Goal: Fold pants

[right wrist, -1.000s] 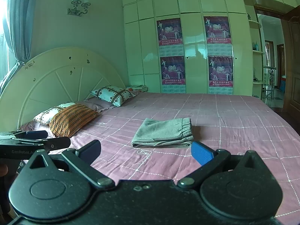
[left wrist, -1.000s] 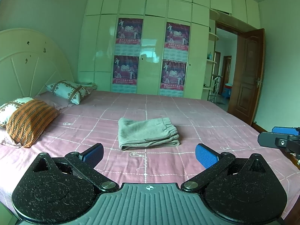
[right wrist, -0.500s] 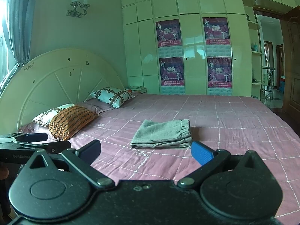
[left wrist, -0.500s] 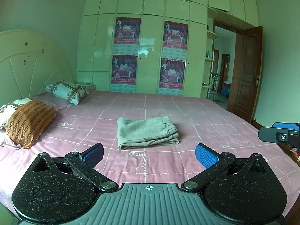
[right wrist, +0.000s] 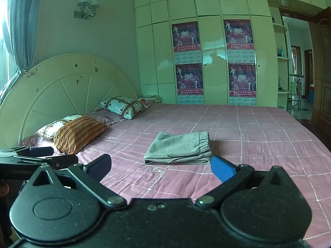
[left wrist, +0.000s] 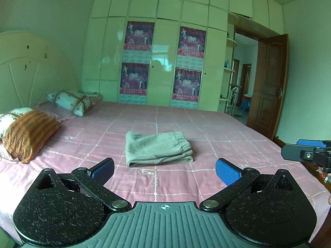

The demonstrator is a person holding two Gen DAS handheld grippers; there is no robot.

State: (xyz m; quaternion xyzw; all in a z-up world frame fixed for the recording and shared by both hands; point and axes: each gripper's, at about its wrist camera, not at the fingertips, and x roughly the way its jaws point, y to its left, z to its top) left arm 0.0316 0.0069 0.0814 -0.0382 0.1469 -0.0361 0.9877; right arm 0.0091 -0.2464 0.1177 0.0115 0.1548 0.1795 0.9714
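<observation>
The pants (left wrist: pixel 158 148) are seen folded up into a neat grey bundle, laid flat on the pink checked bed (left wrist: pixel 227 136), roughly in the middle of it. The elastic waistband is turned toward the door side, and the folded edge faces the near edge of the bed. In the right wrist view the same pants (right wrist: pixel 179 147) look like a flat stack of a few layers.

Nothing is touching the pants. The left claw (left wrist: pixel 164 170) is held well apart from them, out past the near edge of the bed, with its blue pads spread wide and nothing gripped between them. The right claw (right wrist: pixel 160 167) is held back the same way, wide open and empty too. Each claw can be spotted at the edge of the other's view, off to the side of the pants.

Further out from the pants, an orange striped pillow (left wrist: pixel 29 134) and a patterned pillow (left wrist: pixel 70 101) are lined up against the cream headboard (right wrist: pixel 62 91). Beyond the far side of the bed a wardrobe (left wrist: pixel 163 62) with four posters is seen, and a brown door (left wrist: pixel 269 86) is left standing open.
</observation>
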